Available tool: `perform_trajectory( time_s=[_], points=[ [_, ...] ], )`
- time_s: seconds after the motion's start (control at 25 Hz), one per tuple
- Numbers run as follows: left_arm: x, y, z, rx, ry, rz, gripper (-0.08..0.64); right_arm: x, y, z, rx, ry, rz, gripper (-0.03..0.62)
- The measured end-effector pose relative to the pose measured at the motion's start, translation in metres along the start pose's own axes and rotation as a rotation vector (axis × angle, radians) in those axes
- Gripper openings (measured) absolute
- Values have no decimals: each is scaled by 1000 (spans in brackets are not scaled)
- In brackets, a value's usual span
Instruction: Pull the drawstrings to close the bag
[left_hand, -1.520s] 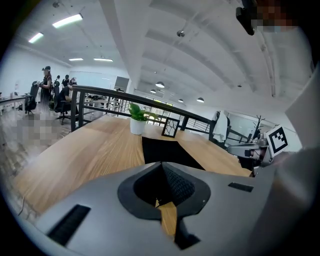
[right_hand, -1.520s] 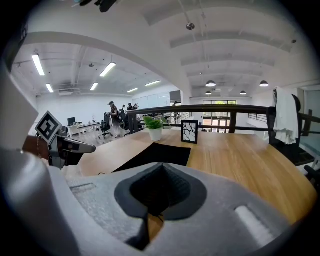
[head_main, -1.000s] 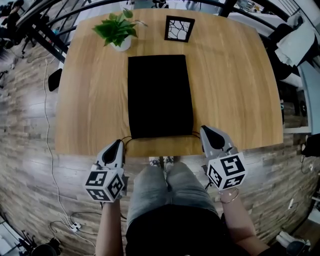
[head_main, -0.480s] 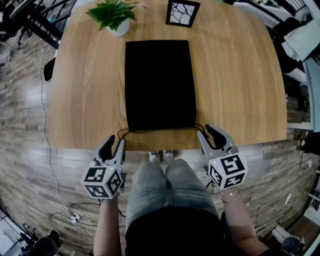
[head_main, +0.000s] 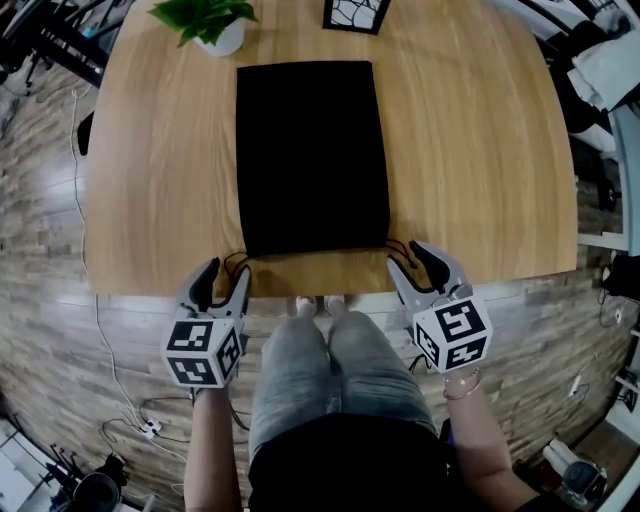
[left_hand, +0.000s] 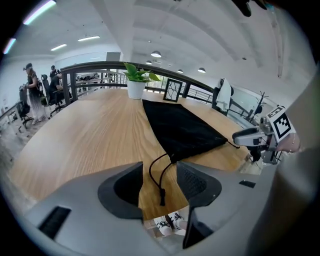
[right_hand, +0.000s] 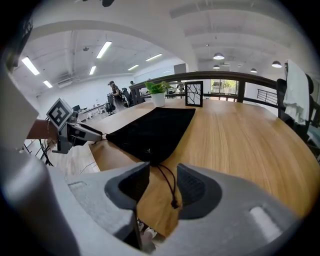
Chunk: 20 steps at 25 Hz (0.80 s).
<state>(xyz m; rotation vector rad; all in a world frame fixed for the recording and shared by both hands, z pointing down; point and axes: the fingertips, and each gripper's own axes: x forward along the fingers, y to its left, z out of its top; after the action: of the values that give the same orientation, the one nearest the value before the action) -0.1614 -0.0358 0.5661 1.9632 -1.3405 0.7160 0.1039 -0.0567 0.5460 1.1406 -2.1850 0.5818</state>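
A flat black drawstring bag (head_main: 312, 155) lies on the wooden table (head_main: 480, 170), its mouth at the near edge. A slack black drawstring comes out of each near corner. The left drawstring (left_hand: 160, 176) rests on the wood between the jaws of my left gripper (head_main: 222, 280), which are opening and do not touch it. The right drawstring (right_hand: 171, 186) lies the same way between the opening jaws of my right gripper (head_main: 412, 262), its knotted end near the table edge. Both grippers hover at the table's front edge, one at each bag corner.
A potted plant (head_main: 205, 18) and a small picture frame (head_main: 355, 12) stand at the table's far side. The person's legs (head_main: 335, 380) are close under the near edge. A railing (left_hand: 95, 75) runs behind the table, with people beyond it at the left.
Both grippers, shut a second ago with the drawstrings in them, have opened. The strings have gone slack on the table and the grippers have edged in towards the bag corners.
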Motion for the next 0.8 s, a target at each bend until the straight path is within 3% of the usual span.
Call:
perform_trajectory(
  time_s=[0.36, 0.56, 0.68, 0.8],
  points=[
    [5, 1, -3, 4, 22, 18, 203, 12, -5, -10, -30, 55, -13, 170],
    [8, -1, -1, 13, 23, 20, 161, 18, -6, -15, -69, 96, -35, 159],
    [9, -2, -1, 23, 23, 24, 140, 19, -6, -16, -80, 107, -41, 95],
    [10, -3, -2, 19, 23, 23, 94, 20, -5, -16, -113, 109, -48, 78]
  ],
)
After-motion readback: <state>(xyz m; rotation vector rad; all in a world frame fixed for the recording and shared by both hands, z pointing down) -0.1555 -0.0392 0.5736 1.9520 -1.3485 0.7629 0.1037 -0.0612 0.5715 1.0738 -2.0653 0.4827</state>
